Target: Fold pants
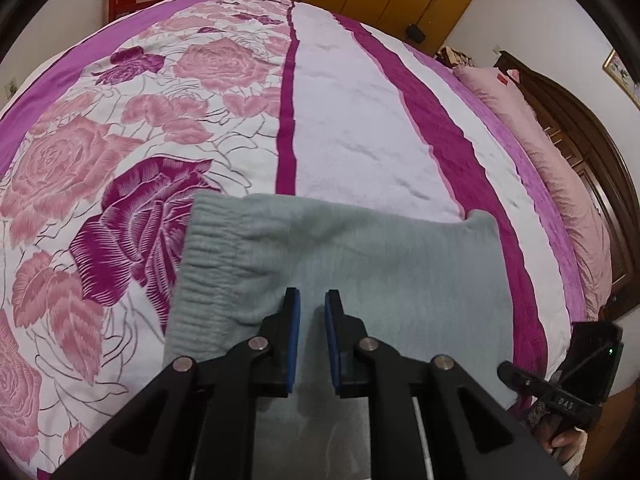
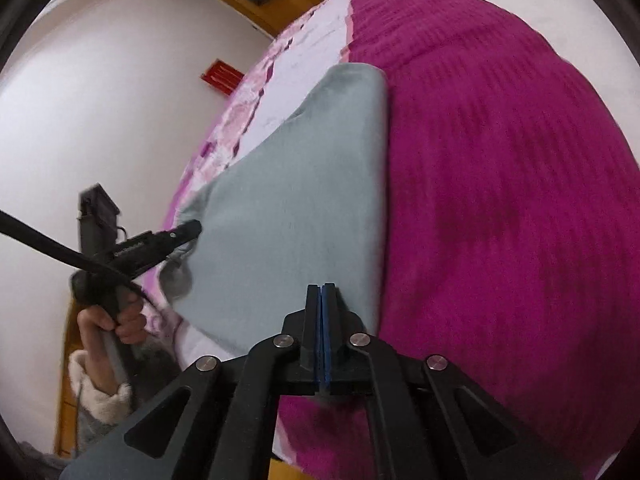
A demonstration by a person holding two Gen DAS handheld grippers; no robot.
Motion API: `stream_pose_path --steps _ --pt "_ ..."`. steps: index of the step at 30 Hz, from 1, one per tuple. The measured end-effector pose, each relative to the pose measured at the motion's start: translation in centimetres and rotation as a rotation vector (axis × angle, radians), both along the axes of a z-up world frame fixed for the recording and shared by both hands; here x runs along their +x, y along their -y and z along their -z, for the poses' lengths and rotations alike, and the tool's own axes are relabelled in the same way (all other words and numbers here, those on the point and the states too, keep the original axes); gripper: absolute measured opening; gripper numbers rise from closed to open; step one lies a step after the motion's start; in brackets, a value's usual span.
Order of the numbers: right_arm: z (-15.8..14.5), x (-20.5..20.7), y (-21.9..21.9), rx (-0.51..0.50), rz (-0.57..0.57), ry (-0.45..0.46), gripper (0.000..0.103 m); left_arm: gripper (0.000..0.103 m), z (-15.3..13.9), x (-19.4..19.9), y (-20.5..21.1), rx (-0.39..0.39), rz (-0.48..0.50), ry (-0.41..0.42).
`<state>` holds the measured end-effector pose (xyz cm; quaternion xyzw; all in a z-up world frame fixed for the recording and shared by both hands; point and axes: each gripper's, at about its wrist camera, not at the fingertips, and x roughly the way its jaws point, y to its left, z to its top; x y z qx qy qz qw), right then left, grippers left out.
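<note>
The folded grey pants (image 1: pixel 344 264) lie flat on the bedspread (image 1: pixel 360 120), waistband to the left. My left gripper (image 1: pixel 312 304) hovers over the pants, jaws slightly parted, grasping nothing. My right gripper (image 2: pixel 323 292) is clenched empty at the pants' near right edge.

Grey knit pants (image 1: pixel 360 264), soft and matte, folded into a compact multi-layer rectangle and lying flat on the bed. Ribbed, gathered elastic waistband (image 1: pixel 212 268) along the left edge in the left wrist view, with the far right corner rounded where the layers turn over. Seen in the right wrist view as a long grey panel (image 2: pixel 296 208) with one straight, thick folded edge running alongside the magenta stripe of the bedcover, the far end rolled over and the near left edge slightly rumpled.
</note>
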<state>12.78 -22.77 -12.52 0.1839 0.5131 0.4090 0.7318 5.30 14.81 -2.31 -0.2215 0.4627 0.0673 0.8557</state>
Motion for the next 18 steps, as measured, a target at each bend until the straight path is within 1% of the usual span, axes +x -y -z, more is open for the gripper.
stream_pose_path --steps 1,2,4,5,6,8,10,12,13,15,18 --pt "-0.4 0.1 0.5 0.008 0.011 -0.003 0.000 0.013 0.0 -0.1 -0.2 -0.003 -0.006 0.003" --pt "-1.0 0.3 0.8 0.011 0.022 0.012 0.000 0.013 0.0 -0.1 -0.3 -0.009 -0.010 0.004" --pt "-2.3 1.5 1.2 0.028 0.041 0.060 0.012 0.013 0.1 0.0 -0.5 -0.016 -0.015 0.003" --pt "-2.6 2.6 1.2 0.032 0.051 0.055 0.035 0.013 0.2 0.1 -0.5 -0.017 -0.016 0.001" --pt "-2.8 3.6 1.4 0.022 0.067 0.043 0.052 0.013 0.2 0.2 -0.4 -0.016 -0.016 0.000" --pt "-2.3 6.0 1.3 0.001 0.094 0.029 0.054 0.014 0.1 0.3 -0.3 -0.011 -0.011 0.001" --pt "-0.8 8.0 0.6 0.011 0.060 -0.037 0.054 0.014 0.1 0.3 -0.2 -0.015 -0.003 0.003" --pt "-0.2 9.0 0.4 0.015 0.042 -0.051 0.053 0.014 0.2 0.2 -0.4 -0.028 -0.007 0.003" --pt "-0.2 9.3 0.3 0.028 0.027 -0.041 0.053 0.014 0.2 0.1 -0.6 -0.036 -0.010 0.004" --pt "0.0 9.7 -0.3 0.032 -0.020 -0.055 0.053 0.014 0.2 0.1 -0.8 -0.054 -0.016 0.006" --pt "0.6 10.6 -1.2 0.103 -0.103 -0.120 0.053 0.014 0.2 0.3 -0.7 -0.068 -0.013 0.014"
